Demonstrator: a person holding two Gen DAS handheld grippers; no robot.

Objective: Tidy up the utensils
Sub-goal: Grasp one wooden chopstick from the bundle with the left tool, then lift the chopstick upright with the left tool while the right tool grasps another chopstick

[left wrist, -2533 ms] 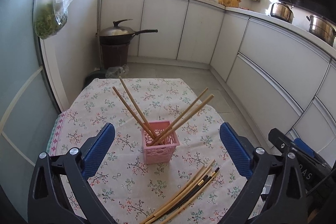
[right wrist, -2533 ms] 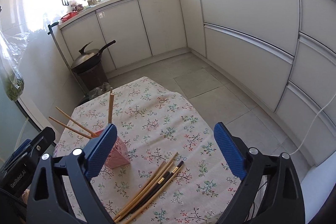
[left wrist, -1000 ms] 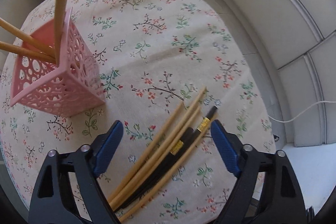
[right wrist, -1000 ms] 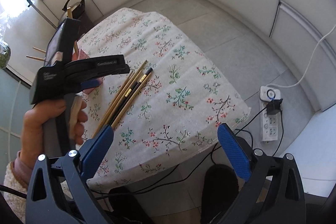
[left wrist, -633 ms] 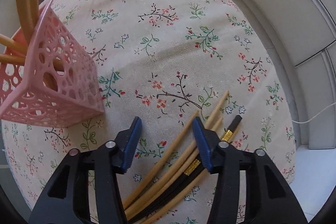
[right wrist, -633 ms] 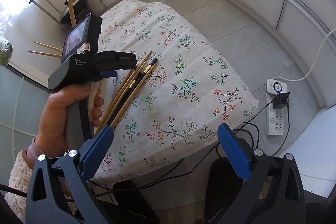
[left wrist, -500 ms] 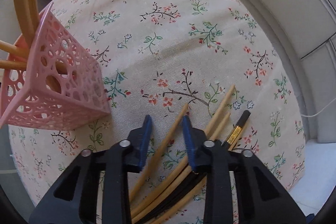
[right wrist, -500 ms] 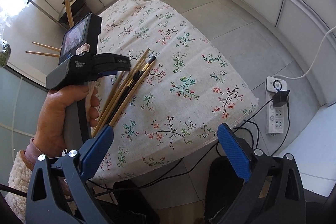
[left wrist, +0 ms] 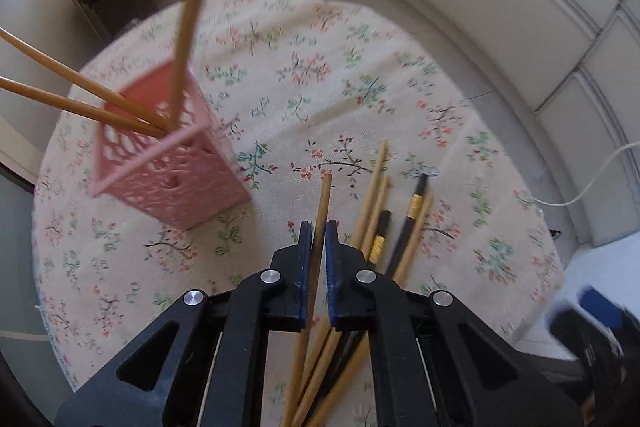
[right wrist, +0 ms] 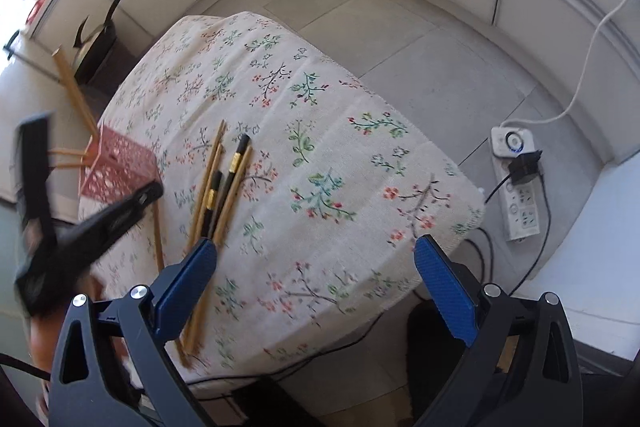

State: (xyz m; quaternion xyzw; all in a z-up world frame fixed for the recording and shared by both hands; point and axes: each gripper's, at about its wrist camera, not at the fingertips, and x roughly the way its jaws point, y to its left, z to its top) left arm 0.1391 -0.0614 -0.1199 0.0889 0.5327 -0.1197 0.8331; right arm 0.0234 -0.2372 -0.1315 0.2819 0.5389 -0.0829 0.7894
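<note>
**Left tongs clamped on one chopstick, lift in progress**

Left tongs [left wrist: 319,251]: jaws just closed, nearly shut, pinching a single light bamboo chopstick [left wrist: 322,203] across its shaft. Front tip sticks out past the pads, over the cloth; the rest runs back under the tool. In the right wrist view that stick sits apart from the pile, angled off it, so it reads as picked out of the bundle.

Right tongs [right wrist: 314,259]: jaws wide apart, nothing between them, hovering over the near edge of the floral-cloth desk [right wrist: 340,163].

Remaining loose pile of bamboo and black gold-banded chopsticks [left wrist: 384,223] lies on the desk just right of the left tongs. Pink perforated plastic square holder [left wrist: 168,171] stands to the left, near but not touching the pile, with several bamboo chopsticks [left wrist: 76,95] already leaning in it.

Step, as I read it: grasp done, transfer to holder starting.

Next move needs:
- raise stick clear of the pile
- tilt it towards upright
- line tip over holder opening, avoiding the leaning sticks
- release only once the tip is inside

Risk: thin round shaft may pivot in the pads.
</note>
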